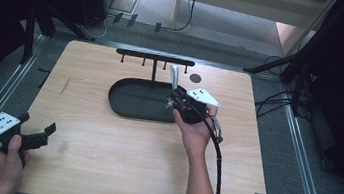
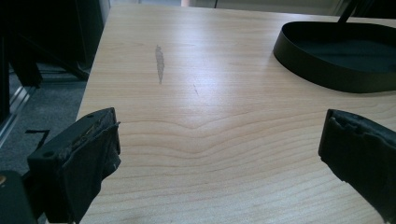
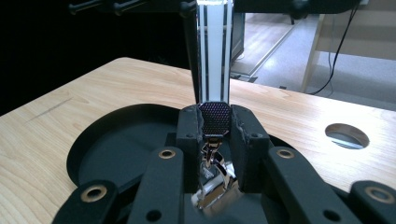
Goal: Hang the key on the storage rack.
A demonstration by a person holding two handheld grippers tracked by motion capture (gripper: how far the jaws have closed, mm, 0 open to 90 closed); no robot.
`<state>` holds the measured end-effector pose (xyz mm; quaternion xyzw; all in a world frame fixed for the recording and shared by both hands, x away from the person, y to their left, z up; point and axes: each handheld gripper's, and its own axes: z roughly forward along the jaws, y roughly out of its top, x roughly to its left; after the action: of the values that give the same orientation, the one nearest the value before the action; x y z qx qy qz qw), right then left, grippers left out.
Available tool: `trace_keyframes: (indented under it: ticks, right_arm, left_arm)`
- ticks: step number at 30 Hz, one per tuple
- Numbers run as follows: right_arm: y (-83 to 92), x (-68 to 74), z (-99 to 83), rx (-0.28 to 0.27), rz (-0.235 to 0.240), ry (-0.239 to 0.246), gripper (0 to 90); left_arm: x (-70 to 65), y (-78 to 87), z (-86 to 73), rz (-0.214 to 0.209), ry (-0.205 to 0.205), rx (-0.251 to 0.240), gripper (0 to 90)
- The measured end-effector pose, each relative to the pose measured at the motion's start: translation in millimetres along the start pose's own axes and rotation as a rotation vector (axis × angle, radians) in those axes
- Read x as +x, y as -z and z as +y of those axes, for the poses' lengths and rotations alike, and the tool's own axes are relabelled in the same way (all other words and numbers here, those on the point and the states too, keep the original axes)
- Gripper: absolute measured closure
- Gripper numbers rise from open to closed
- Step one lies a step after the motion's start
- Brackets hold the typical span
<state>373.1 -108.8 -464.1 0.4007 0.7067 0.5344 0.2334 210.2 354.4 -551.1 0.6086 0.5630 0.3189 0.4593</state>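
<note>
My right gripper is shut on a white strap with black stripes, which stands upright above the jaws. The jaws clamp its dark patterned end, and a shiny metal clasp hangs below them. This gripper hovers at the right end of a black oval tray. Behind the tray, a black post carries a bar with several hooks. My left gripper is open with nothing between its jaws, low over the table's near-left corner.
The light wooden table has a round hole right of the rack and a grey scuff mark near its left side. The tray's rim lies ahead and to the right of the left gripper. Dark stands and cables surround the table.
</note>
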Motion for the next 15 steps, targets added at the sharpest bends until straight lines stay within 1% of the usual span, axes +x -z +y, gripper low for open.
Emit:
trace_keyframes:
  ticks: [3, 4, 5, 6, 8, 10, 12, 14, 15]
  right_arm:
    - [-1.0, 0.9, 0.4, -0.001, -0.008, 0.004, 75.3]
    - [-1.0, -1.4, 0.7, -0.006, -0.018, -0.009, 75.3]
    - [-1.0, -1.4, 0.7, -0.006, -0.018, -0.009, 75.3]
    - [-0.2, -5.5, 0.8, -0.004, -0.029, -0.015, 75.3]
    - [0.1, -6.8, 0.7, -0.002, -0.031, -0.016, 75.3]
    - [1.9, -12.6, 0.0, 0.001, -0.043, -0.033, 75.3]
    - [2.2, -13.8, -0.3, 0.0, -0.043, -0.038, 75.3]
    - [3.2, -18.3, -1.1, -0.006, -0.048, -0.064, 75.3]
    - [3.2, -18.3, -1.1, -0.006, -0.048, -0.064, 75.3]
  left_arm:
    - [0.0, -0.1, 0.0, -0.001, 0.001, 0.0, 0.0]
    - [0.2, -0.1, 0.0, -0.002, 0.003, -0.001, 0.0]
    - [0.4, 0.0, 0.0, -0.004, 0.005, -0.001, 0.0]
    - [0.5, -0.1, 0.0, -0.004, 0.006, -0.001, 0.0]
    - [0.4, -0.1, 0.0, -0.004, 0.005, 0.0, 0.0]
    - [0.3, -0.2, 0.0, -0.005, 0.004, 0.0, 0.0]
    - [0.4, -0.2, 0.1, -0.005, 0.005, 0.0, 0.0]
    - [0.4, -0.1, 0.0, -0.006, 0.005, -0.001, 0.0]
    - [0.4, -0.1, 0.0, -0.006, 0.005, -0.001, 0.0]
